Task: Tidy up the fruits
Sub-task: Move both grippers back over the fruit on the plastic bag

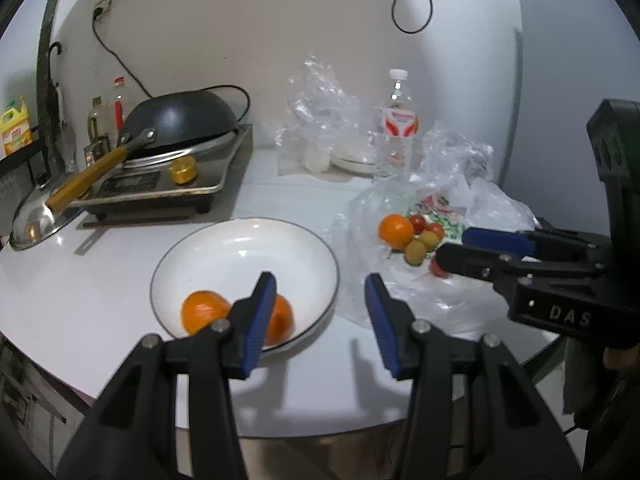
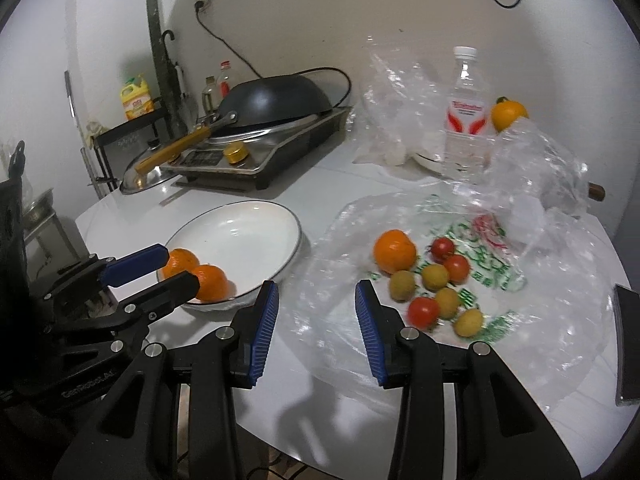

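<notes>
A white plate (image 1: 224,248) (image 2: 256,232) holds two oranges (image 1: 202,312) (image 2: 212,282) at its near edge. My left gripper (image 1: 320,316) is open and empty, just above the plate's near right rim; in the right wrist view it shows at the left (image 2: 172,266). A third orange (image 2: 394,251) (image 1: 396,231) lies on a clear plastic bag (image 2: 352,240) with several small red tomatoes (image 2: 423,312) and green-yellow fruits (image 2: 402,285). My right gripper (image 2: 316,316) is open and empty, just left of that pile; in the left wrist view it shows at the right (image 1: 452,246).
A hot plate with an upturned black wok (image 1: 176,120) and a lid stands at the back left. A water bottle (image 2: 466,112), crumpled clear bags (image 1: 320,120) and a yellow fruit (image 2: 508,114) are at the back. A dark object (image 2: 628,340) lies at the table's right edge.
</notes>
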Demonstrator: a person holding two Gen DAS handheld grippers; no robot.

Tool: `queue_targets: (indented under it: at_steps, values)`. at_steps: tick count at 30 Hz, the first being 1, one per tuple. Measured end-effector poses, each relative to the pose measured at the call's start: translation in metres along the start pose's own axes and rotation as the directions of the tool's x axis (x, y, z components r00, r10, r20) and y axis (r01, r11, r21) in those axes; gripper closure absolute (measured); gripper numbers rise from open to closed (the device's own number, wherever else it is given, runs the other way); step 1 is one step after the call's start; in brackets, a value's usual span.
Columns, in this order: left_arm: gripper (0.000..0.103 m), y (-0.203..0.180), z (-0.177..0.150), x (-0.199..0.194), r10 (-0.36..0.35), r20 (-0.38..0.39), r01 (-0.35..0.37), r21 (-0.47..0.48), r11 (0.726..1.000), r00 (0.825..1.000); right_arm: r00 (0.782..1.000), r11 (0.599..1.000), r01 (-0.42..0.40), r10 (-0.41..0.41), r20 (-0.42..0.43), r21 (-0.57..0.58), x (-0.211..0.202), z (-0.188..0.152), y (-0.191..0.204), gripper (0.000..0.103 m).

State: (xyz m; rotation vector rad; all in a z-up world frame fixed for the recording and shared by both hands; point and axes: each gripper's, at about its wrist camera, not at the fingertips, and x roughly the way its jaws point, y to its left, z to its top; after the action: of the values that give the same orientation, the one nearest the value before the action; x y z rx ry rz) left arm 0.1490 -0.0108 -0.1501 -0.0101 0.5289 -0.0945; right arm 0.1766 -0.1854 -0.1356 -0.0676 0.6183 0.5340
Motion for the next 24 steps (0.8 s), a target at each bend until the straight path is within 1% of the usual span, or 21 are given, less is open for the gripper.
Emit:
queue_targets:
  at_steps: [7, 16, 24]
  values:
    - [0.055, -0.022, 0.003, 0.006, -0.013, -0.011, 0.013, 0.039, 0.999, 1.000, 0.999, 0.999, 0.032, -0.032, 0.011, 0.021, -0.007, -0.006, -0.023, 0.061]
    - [0.055, -0.047, 0.007, 0.015, -0.026, -0.029, 0.028, 0.081, 0.996, 0.999, 0.999, 0.997, 0.050, -0.051, 0.018, 0.055, -0.013, -0.013, -0.049, 0.061]
    - [0.055, -0.063, 0.010, 0.022, -0.036, -0.040, 0.040, 0.101, 0.994, 0.999, 0.998, 0.995, 0.065, -0.067, 0.019, 0.078, -0.016, -0.017, -0.070, 0.061]
